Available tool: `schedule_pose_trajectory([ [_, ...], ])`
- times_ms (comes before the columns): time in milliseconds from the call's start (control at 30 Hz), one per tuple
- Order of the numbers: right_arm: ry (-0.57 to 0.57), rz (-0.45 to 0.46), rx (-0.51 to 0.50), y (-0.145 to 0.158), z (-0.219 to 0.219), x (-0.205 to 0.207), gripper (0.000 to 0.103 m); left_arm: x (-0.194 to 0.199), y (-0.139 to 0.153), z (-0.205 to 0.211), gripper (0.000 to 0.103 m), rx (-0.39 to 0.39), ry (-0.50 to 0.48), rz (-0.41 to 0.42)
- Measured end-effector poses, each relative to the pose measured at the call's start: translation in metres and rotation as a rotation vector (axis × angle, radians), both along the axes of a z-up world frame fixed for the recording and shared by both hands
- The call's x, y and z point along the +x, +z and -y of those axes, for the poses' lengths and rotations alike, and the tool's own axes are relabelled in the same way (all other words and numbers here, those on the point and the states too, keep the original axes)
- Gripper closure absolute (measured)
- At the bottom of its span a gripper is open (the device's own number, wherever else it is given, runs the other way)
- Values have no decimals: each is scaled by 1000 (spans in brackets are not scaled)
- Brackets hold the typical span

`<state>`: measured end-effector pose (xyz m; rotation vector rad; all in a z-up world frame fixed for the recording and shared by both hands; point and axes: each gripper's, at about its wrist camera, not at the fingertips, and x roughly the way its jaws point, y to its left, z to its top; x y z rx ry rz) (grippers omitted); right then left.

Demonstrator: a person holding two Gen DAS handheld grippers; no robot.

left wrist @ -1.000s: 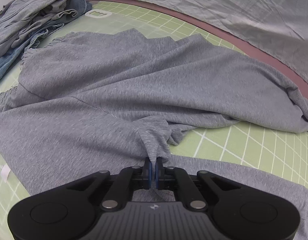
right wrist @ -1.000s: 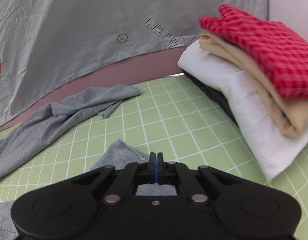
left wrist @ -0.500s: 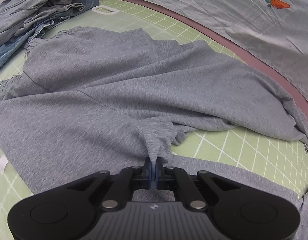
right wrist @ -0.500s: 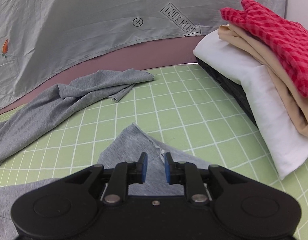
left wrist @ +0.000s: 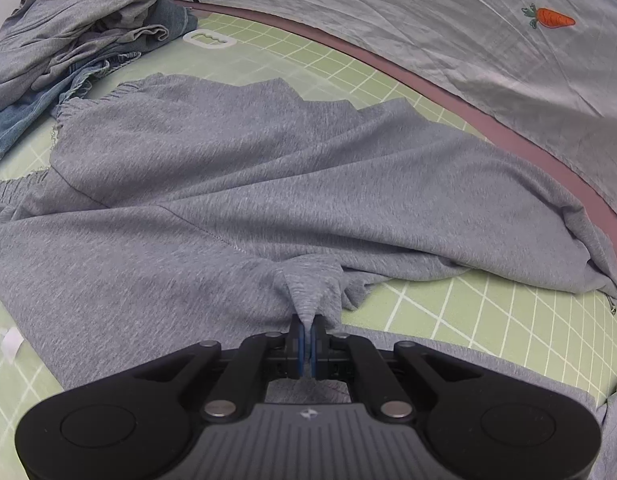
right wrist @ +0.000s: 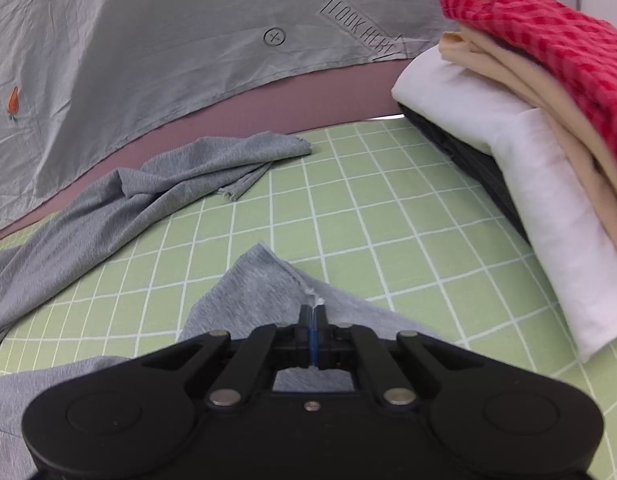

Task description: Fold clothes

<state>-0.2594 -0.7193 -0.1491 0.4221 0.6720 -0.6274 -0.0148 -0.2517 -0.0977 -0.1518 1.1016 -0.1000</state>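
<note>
A grey pair of trousers (left wrist: 236, 184) lies spread on the green grid mat (left wrist: 508, 320), its gathered waistband at the far left. My left gripper (left wrist: 307, 322) is shut on a pinched peak of the grey fabric near the crotch. In the right wrist view one grey leg (right wrist: 156, 196) trails to the far left by the mat's edge, and a second leg end (right wrist: 264, 292) lies under my right gripper (right wrist: 313, 312), which is shut on its hem.
A heap of unfolded grey and denim clothes (left wrist: 72, 52) sits at the far left. A stack of folded clothes (right wrist: 540, 128), red check on top, stands at the right. A grey printed sheet (right wrist: 188, 40) lies beyond the mat's maroon edge.
My right gripper opened half a second ago over the leg end and has now shut on its hem. My left gripper stayed shut on the fabric and shifted slightly.
</note>
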Motion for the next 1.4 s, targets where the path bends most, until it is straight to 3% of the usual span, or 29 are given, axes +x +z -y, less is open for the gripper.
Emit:
schedule_pose_trajectory([
  [167,-111,52,-33,24,-2,-40,103,-6,8,-9,100,-30,2,13],
  [467,28,-47,-16,5,-7,7,96,-17,4,-23,100,-54,33,-4],
  [600,50,-84,-22,-5,-2,30,87,-18,3,-28,100,-55,58,-10],
  [667,61,-81,-15,-7,3,35,78,-17,3,-29,100,-54,69,-10],
  [700,63,-76,-10,-8,5,36,65,-17,3,-29,100,-54,74,-10],
  [733,63,-75,-9,-9,7,37,59,-17,4,-29,100,-53,76,-11],
  [800,76,-78,4,-11,12,38,61,-16,4,-28,100,-50,75,-10],
  [867,97,-72,36,-14,16,38,74,-15,5,-26,100,-47,71,-7],
  [933,107,-72,56,-16,17,35,98,-14,6,-25,100,-46,69,-4],
  [1133,52,1,41,-2,11,5,101,-15,12,-27,100,-60,63,13],
  [1400,-113,170,-59,62,-4,-81,102,-23,41,-37,101,-103,48,76],
])
